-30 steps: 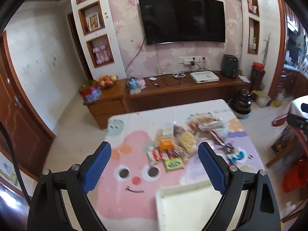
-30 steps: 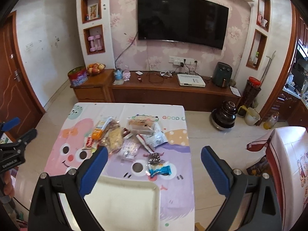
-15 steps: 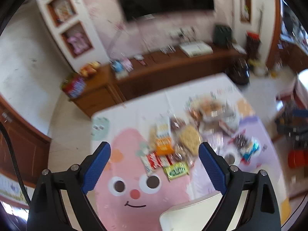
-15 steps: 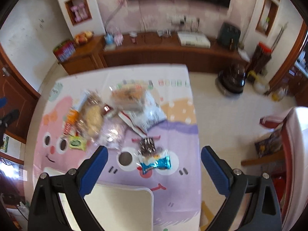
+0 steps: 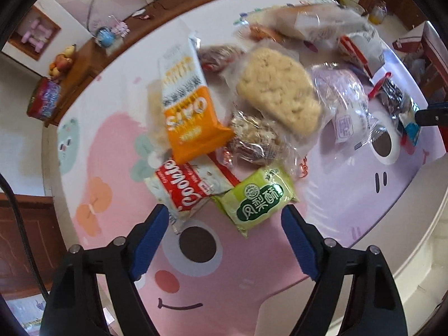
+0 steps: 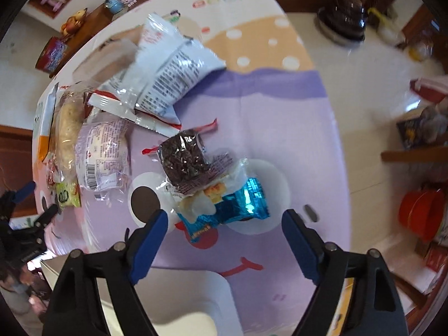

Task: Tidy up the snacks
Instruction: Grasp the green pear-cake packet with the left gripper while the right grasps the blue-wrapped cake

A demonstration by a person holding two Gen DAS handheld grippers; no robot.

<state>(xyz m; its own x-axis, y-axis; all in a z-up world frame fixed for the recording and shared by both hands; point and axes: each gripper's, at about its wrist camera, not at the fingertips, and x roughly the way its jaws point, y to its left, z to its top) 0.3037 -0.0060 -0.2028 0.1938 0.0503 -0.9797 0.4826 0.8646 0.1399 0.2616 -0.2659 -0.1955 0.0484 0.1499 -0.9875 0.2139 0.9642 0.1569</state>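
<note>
Left gripper point(image 5: 225, 221): 2 black arms with blue pads point(image 5: 148, 238), spread wide and holding nothing; it hovers low over the near edge of the snack pile.
Tablecloth point(image 5: 224, 280): pink-and-lilac cartoon-face vinyl sheet covering the table under all snacks.
Red-and-white "Cooolate" wrapper point(image 5: 184, 187): flat packet just ahead of the left pad, partly under the orange packet.
Orange-and-white "OATS" packet point(image 5: 187, 106): long foil bar lying across the pile's left side.
Green square pastry packet point(image 5: 257, 198): lies between the 2 pads, just ahead of them, touching the red-and-white wrapper.
Clear-wrapped pale crumbly cake point(image 5: 277, 92): upper middle of the pile, above a small clear-wrapped nut bar point(image 5: 254, 137).
White tray point(image 6: 173, 302): rounded plastic rim at the near table edge, below the right gripper.
Right gripper point(image 6: 225, 221): same build, fingers wide apart and empty, over the lilac side of the cloth.
Dark chocolate cake in clear film point(image 6: 182, 159): ahead of the gripper, overlapping the blue packet.
Shiny blue foil packet point(image 6: 235, 207): just ahead, between the pads; contact with them cannot be judged through the blur.
White printed pouch point(image 6: 173, 70): crumpled, farther back.
</note>
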